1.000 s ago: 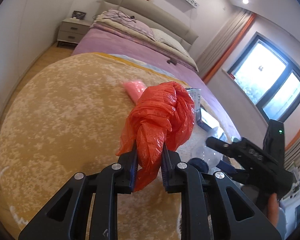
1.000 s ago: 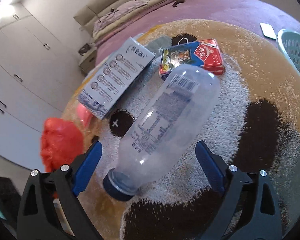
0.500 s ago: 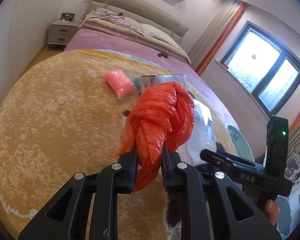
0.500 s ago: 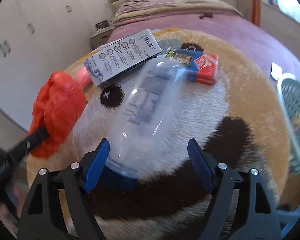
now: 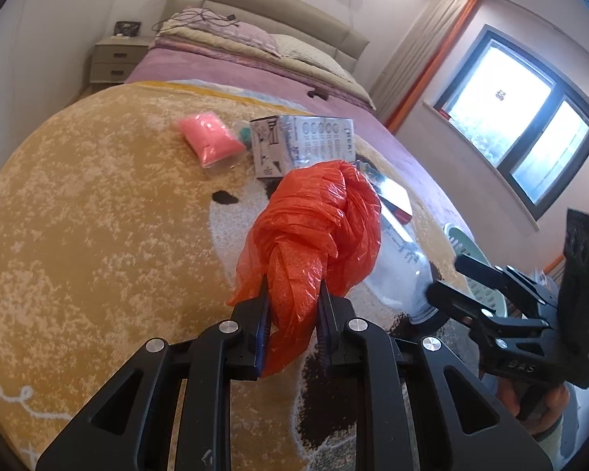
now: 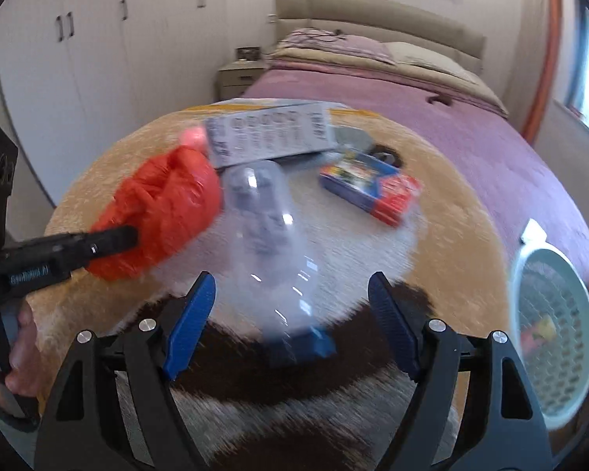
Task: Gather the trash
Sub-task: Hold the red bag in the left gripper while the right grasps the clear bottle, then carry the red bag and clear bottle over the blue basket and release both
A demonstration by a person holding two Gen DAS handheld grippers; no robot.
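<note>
My left gripper (image 5: 292, 306) is shut on a crumpled orange plastic bag (image 5: 318, 227), held above the rug; the bag also shows in the right wrist view (image 6: 165, 219). My right gripper (image 6: 290, 314) is open, its blue pads either side of a clear plastic bottle (image 6: 271, 243) with a blue cap that lies on the rug, blurred. The bottle also shows in the left wrist view (image 5: 400, 267), with the right gripper (image 5: 447, 286) at its cap end. A grey-white carton (image 6: 271, 137), a blue and red box (image 6: 369, 192) and a pink packet (image 5: 210, 141) lie further off.
A round yellow panda rug (image 5: 78, 235) covers the floor. A pale green mesh basket (image 6: 553, 314) stands at the rug's right edge, with something inside. A bed with purple cover (image 6: 432, 117), a nightstand (image 5: 117, 59) and white wardrobes (image 6: 78, 59) lie beyond.
Both views have swung round to face the bed. The right gripper stays open around the bottle and is now level with its cap. The left gripper keeps its hold on the orange bag.
</note>
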